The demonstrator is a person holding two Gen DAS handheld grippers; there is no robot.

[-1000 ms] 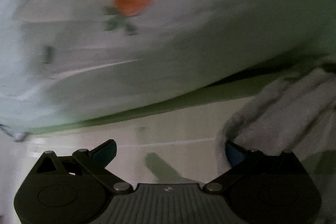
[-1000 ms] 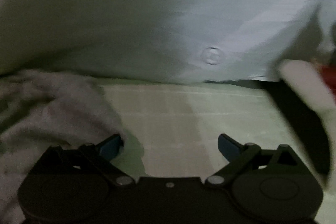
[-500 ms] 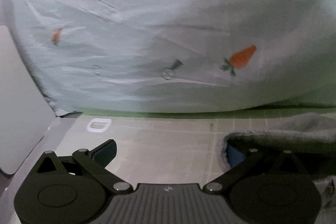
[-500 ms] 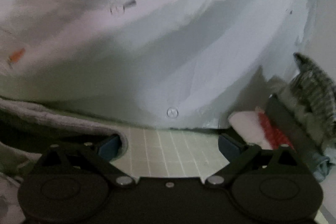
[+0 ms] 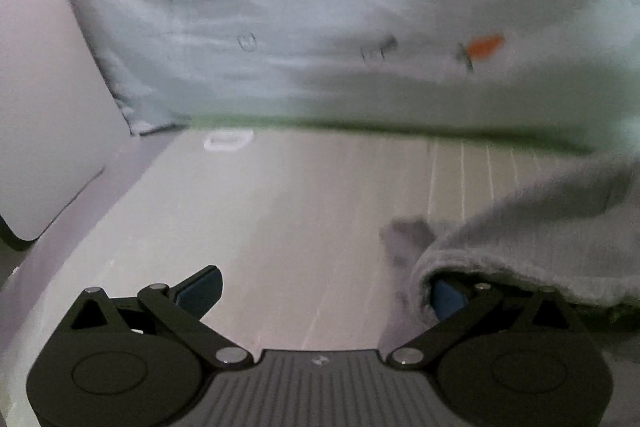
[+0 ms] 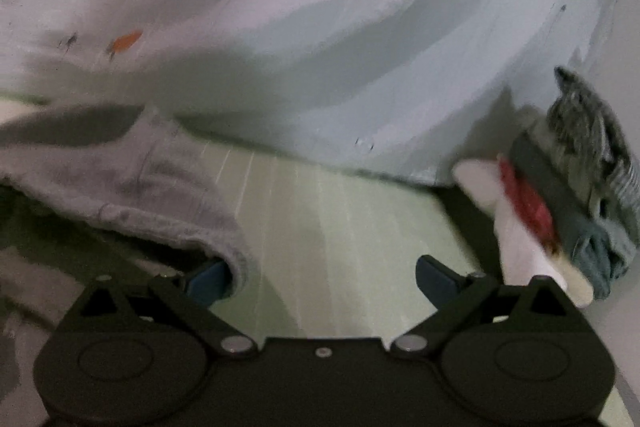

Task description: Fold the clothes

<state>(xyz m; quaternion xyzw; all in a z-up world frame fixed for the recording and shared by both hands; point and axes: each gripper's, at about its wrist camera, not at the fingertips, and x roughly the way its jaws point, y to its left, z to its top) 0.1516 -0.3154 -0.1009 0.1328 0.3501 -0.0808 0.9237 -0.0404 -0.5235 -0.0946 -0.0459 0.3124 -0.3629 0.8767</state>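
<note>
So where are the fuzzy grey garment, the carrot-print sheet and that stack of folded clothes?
Fuzzy grey garment (image 6: 132, 183): right wrist view, on its draped middle.
Pale carrot-print sheet (image 5: 320, 27): left wrist view, on its wrinkled centre.
Stack of folded clothes (image 6: 560, 195): right wrist view, on the dark middle layer.

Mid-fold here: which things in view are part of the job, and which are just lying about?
Job:
- grey fleece garment, draped over one finger of each gripper
- left gripper, jaws open
- right gripper, jaws open
- green gridded mat

Lying about:
- carrot-print sheet
- stack of folded clothes
- white panel
</note>
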